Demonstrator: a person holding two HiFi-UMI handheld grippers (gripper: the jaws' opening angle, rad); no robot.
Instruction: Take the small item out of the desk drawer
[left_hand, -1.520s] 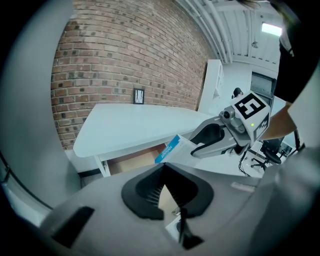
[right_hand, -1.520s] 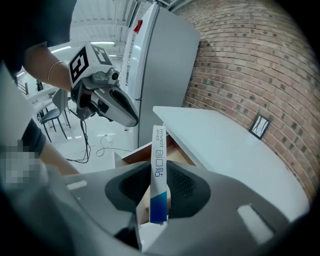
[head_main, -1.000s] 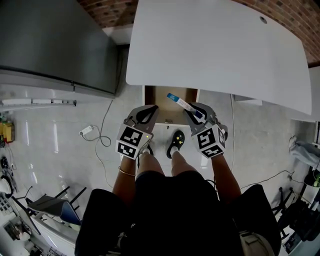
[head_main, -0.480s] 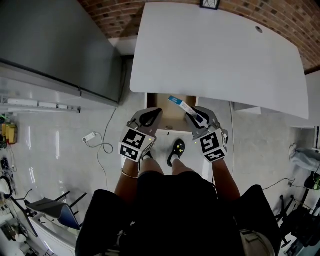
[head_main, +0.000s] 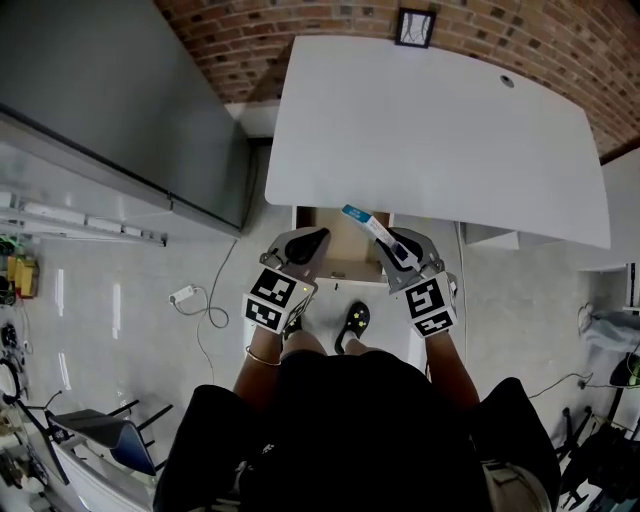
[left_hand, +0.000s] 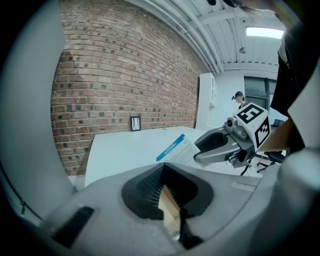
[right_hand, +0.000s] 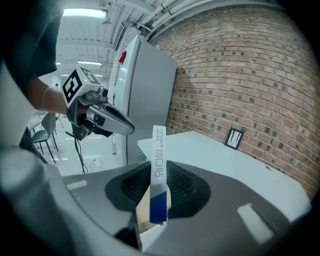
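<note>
Looking down in the head view first: right tongs (head_main: 397, 243) sit just right of centre, clamped on the small box (head_main: 364, 221), a thin white carton w/ a blue end. The box pokes up-left out of the jaws, over the open drawer (head_main: 338, 243) and right at the front edge of the white desk (head_main: 430, 130), which fills the upper middle of the frame. So the item is out of the drawer and in my right grip, not set down anywhere yet. Left tongs (head_main: 303, 241) are left of centre, at the drawer's left edge, carrying nothing. I reckon they wait there to keep clear of the box and be handy for the drawer front. The drawer's wood bottom shows; can't make out anything else in it.

Left gripper view: jaws are pressed together at bottom centre w/ nothing btwn them, only a sliver of wood past them. Right of centre the other tongs hold the box out over the desk edge, blue stripe toward the brick wall (left_hand: 100, 85).

Right gripper view: the box stands upright mid-frame, a pad on either side of its lower blue part. The jaws are partway apart bc the box keeps them so. Gripping it low leaves most of the carton sticking out, prob. so it can be laid on the desk top w/o the tongs touching down. Left tongs show upper left, well apart from the box.
</note>
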